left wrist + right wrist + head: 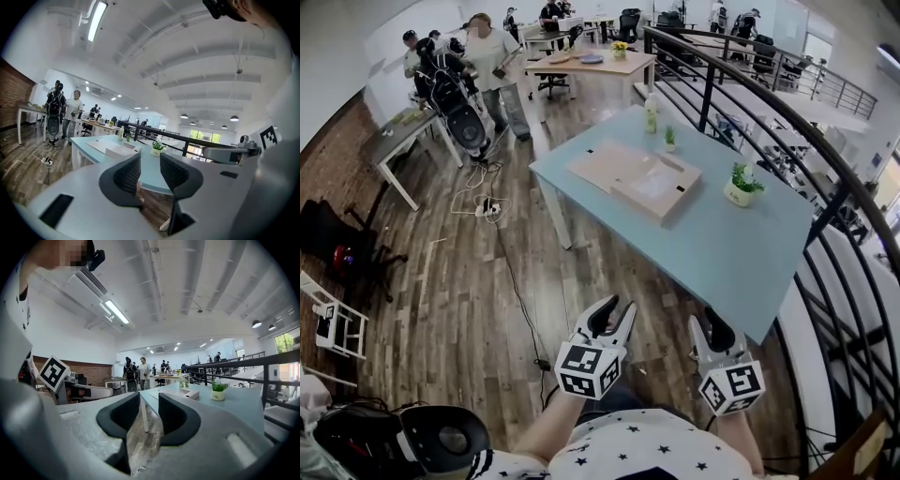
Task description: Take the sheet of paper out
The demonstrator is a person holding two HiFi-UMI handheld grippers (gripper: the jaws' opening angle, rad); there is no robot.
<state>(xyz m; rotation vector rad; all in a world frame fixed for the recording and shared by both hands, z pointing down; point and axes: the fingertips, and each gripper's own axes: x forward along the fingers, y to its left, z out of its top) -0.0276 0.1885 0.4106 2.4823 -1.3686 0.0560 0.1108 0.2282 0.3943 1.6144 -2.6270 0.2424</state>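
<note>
Cardboard box point(656, 187), judged to hold the sheet of paper, lies closed and untouched on the pale blue table point(722, 267), well apart from the left gripper point(617, 309) and right gripper point(712, 330), both open-jawed and empty, so all extraction steps remain

Head view: steeply down over left gripper point(617, 306), right gripper point(711, 324). Gripper views: near level, toward distant table point(722, 253), shared by all.
</note>
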